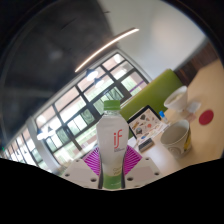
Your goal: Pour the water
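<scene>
A clear bottle [114, 140] with a green cap and a white-and-green label stands between my fingers, and my gripper [113, 166] is shut on it, both purple pads [92, 161] pressing its sides. The bottle is lifted and the whole view is tilted. Beyond the fingers to the right, a metal cup [176, 135] sits on the table [205, 90]. The bottle's base is hidden by the gripper body.
A white cup [176, 98] stands farther back on the table. A box with pictures [147, 122] lies near the metal cup. A red disc [207, 117] lies on the table. A green wall panel [160, 87] and large windows [85, 105] are behind.
</scene>
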Motion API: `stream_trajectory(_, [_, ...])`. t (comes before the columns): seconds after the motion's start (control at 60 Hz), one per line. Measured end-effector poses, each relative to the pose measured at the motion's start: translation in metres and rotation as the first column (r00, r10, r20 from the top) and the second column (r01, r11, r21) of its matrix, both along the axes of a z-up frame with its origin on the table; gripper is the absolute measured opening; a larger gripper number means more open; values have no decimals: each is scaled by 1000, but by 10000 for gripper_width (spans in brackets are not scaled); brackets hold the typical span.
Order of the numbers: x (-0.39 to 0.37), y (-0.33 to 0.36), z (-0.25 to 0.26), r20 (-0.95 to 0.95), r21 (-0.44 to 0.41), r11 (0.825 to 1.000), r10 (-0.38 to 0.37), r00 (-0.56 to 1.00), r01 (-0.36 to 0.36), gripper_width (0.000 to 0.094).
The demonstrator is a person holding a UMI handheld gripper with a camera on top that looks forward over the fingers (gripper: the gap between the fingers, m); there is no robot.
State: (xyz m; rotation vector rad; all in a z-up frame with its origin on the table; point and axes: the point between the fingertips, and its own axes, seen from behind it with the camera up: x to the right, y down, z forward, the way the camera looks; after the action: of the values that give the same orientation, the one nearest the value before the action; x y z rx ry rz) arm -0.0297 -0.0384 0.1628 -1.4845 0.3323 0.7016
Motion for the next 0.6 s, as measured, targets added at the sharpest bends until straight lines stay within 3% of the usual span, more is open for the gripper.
stream_trajectory(0.067, [20,15,9,-274,-15,999,25,961,-30,240])
stream_trajectory(0.15, [39,16,13,-538,-72,997,-28,843,-13,241])
stream_trajectory(0.283, [55,51,-8,-865,-125,983,-40,501,-137,239])
stream_trajectory(0.4, [53,57,-2,-974,-91,968,-38,221,-234,242])
stream_trajectory(0.6, [67,51,5,-998,-65,970,-64,13,-235,241])
